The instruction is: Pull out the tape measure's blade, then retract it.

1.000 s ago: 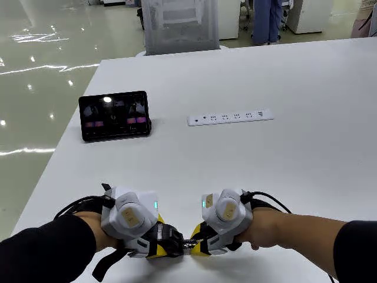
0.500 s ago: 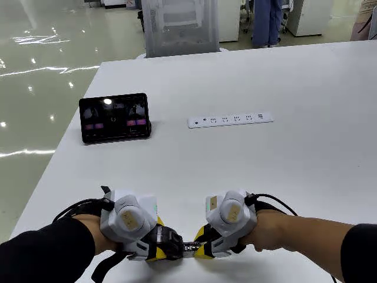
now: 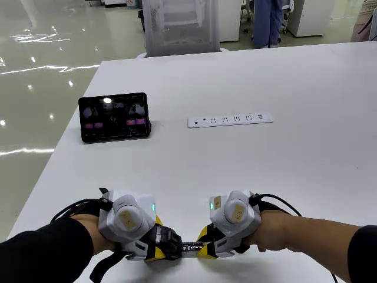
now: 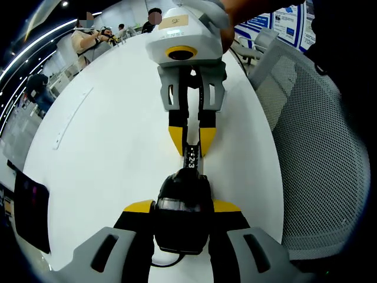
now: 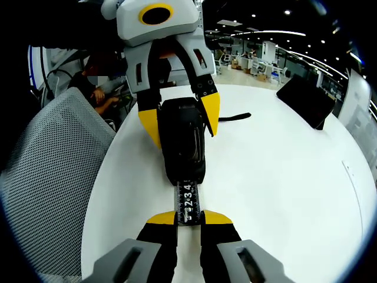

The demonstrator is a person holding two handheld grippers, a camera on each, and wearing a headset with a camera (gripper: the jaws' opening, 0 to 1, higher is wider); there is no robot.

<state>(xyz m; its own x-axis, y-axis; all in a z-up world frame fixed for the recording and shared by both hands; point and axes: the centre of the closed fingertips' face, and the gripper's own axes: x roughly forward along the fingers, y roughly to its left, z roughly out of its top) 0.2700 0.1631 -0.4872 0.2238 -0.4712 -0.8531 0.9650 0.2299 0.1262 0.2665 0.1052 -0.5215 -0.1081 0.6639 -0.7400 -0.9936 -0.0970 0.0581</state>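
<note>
I am clamping the case [image 4: 182, 227] in my left gripper [image 4: 182, 206] and pinching the blade [image 5: 188, 203] in my right gripper [image 5: 188, 219] at the table's [image 3: 235, 159] near edge, only a short stretch out, leaving most pulling and all retracting.

There was one tape measure [image 3: 167, 240], and one blade [image 3: 189, 247] came out of it. There were two grippers, the left gripper [image 3: 160, 243] and the right gripper [image 3: 204, 247]. Each gripper had two jaws with yellow tips. There was one white table [image 3: 265, 165]. On it lay one black tablet [image 3: 114, 115] and one white power strip [image 3: 230, 118]. There were two mesh chairs, a far chair [image 3: 179, 23] and a near chair [image 4: 318, 147]. There were two black sleeves, a left sleeve [image 3: 41, 252] and a right sleeve [image 3: 363, 250].
</note>
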